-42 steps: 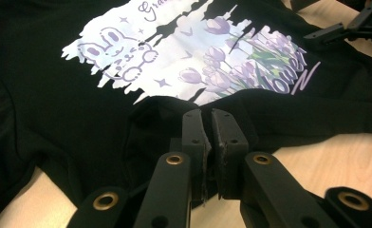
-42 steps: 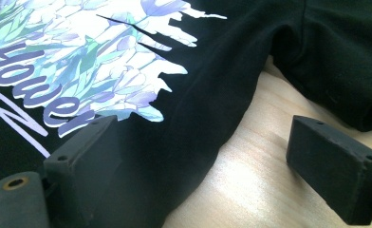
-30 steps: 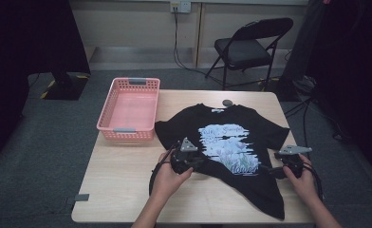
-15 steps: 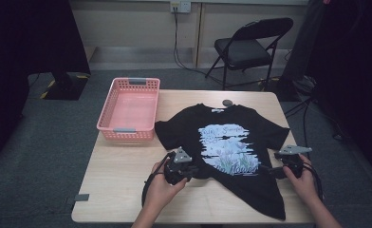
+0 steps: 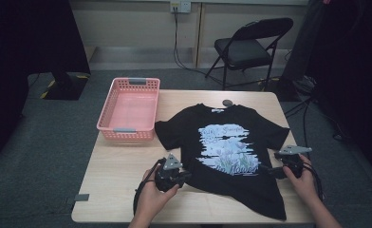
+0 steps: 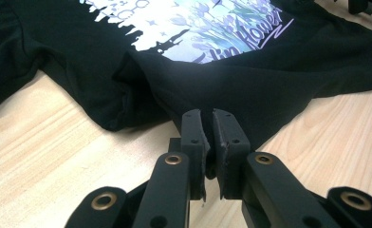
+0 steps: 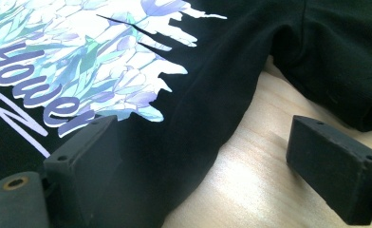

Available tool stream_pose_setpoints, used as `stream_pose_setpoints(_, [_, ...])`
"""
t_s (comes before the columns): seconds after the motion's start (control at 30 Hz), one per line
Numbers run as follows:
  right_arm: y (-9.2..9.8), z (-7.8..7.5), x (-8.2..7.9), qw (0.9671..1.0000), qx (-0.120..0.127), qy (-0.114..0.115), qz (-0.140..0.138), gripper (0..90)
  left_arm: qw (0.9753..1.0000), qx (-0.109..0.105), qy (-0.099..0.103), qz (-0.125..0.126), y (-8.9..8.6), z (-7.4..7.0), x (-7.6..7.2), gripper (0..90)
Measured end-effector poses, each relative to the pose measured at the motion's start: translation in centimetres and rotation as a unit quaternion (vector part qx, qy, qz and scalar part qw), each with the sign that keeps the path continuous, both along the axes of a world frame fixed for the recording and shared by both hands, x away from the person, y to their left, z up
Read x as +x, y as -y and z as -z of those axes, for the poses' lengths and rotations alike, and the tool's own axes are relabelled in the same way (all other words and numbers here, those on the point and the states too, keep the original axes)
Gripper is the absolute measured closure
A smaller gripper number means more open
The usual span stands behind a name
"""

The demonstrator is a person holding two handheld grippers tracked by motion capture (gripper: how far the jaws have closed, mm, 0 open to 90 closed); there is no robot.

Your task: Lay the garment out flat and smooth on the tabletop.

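Observation:
A black T-shirt [image 5: 231, 142] with a pale blue flower print lies flat across the wooden table [image 5: 122, 166], collar toward the far edge. My left gripper [image 5: 188, 175] is at the shirt's lower left edge. In the left gripper view it [image 6: 207, 116] is shut on the hem of the shirt [image 6: 279, 71], and a ridge of cloth runs up from the jaws. My right gripper [image 5: 269, 170] sits at the shirt's right side. In the right gripper view it [image 7: 205, 137] stands open, one jaw over the shirt [image 7: 208, 71] and the other over bare wood.
An empty pink basket [image 5: 129, 111] stands at the table's far left corner. A small grey round object [image 5: 227, 102] lies by the collar. A black folding chair [image 5: 250, 47] stands beyond the table. Bare wood runs along the left side and near edge.
My left gripper has drawn back toward the near edge and slightly left, staying at the shirt's hem. The right gripper has hardly moved.

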State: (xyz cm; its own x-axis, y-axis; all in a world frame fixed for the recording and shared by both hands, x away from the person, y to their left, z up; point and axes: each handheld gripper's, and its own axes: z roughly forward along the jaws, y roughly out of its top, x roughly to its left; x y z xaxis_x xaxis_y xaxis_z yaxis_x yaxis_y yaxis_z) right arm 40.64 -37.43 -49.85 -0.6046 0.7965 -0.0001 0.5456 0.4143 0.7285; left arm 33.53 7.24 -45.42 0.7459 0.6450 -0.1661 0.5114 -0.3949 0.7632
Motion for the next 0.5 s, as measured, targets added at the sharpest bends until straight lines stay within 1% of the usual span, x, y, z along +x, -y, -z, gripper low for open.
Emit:
stream_pose_setpoints(0.27, [0.0, 0.0, 0.0, 1.0, 0.0, 0.0, 0.0, 10.2, 1.0, -0.001, -0.001, 0.002, 0.07, 0.01, -0.31, 84.0])
stream_pose_setpoints(0.5, [0.0, 0.0, 0.0, 1.0, 0.0, 0.0, 0.0, 10.2, 0.9999, -0.01, 0.003, -0.002, -0.19, -0.26, -0.67, 84.0])
